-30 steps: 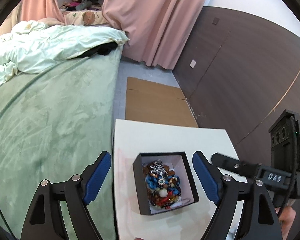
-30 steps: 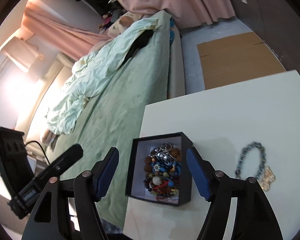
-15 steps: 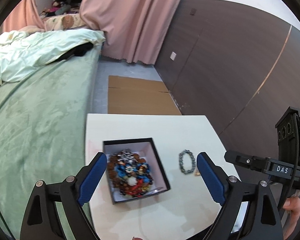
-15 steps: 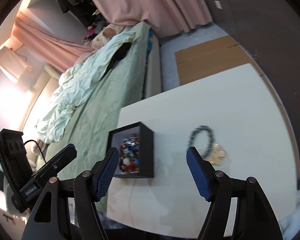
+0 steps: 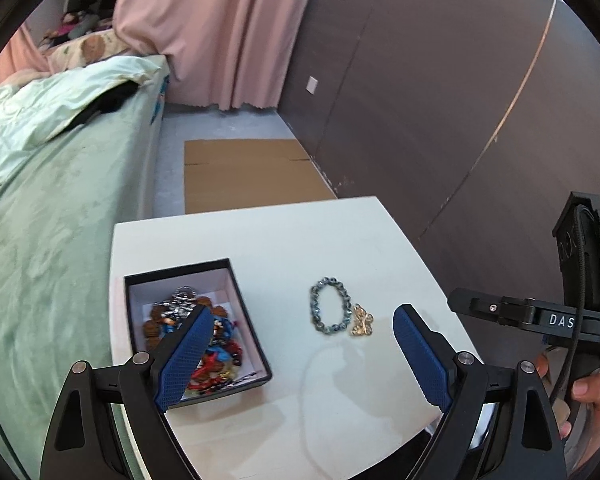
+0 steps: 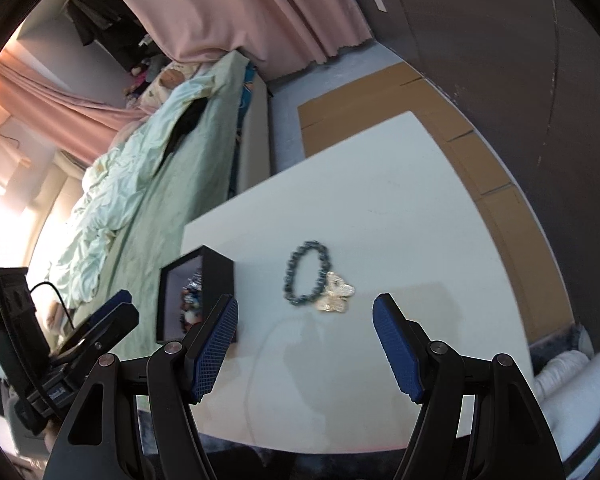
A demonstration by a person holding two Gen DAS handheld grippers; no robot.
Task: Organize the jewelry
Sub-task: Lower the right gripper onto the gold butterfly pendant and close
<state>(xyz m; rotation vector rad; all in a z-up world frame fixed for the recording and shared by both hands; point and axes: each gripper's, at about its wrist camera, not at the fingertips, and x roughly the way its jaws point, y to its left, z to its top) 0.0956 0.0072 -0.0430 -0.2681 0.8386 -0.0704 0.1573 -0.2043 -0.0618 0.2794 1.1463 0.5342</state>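
A blue-grey beaded bracelet lies flat as an oval loop just right of centre in the left wrist view, on a white table, a gold butterfly charm touching its lower right edge and a black box of jewelry well to its left. It looks light, limp and prone to roll — best pinched across one strand of beads. Its long axis runs up and down the frame; both the left gripper and right gripper hang above the table, spread and empty.

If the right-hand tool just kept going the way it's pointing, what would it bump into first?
Probably the bare white table just short of the gold butterfly piece and the beaded bracelet; depth is hard to judge. The right tool is open and empty.
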